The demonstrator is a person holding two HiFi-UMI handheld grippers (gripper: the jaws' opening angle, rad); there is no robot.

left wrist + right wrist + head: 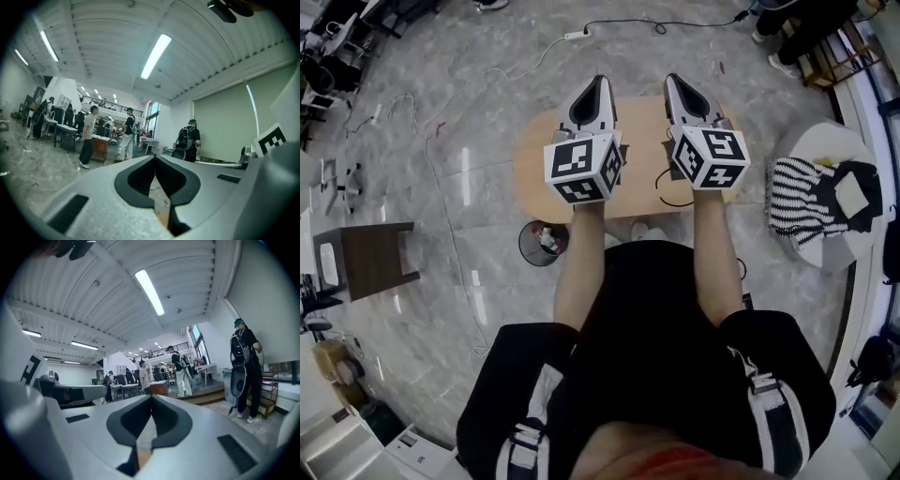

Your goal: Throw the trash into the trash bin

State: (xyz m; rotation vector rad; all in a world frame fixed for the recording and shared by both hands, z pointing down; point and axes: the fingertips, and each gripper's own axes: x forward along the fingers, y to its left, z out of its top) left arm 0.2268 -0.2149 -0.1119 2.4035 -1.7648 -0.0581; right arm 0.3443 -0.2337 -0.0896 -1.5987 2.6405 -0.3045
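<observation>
Black mesh trash bin [525, 247] upright on floor, trash [547, 240] inside.

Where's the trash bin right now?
In the head view, the black mesh trash bin stands on the floor by the wooden table's near edge, just left of the person's left arm.

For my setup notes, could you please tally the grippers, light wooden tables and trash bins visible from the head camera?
grippers: 2, the left gripper and the right gripper
light wooden table: 1
trash bin: 1
total: 4
</observation>
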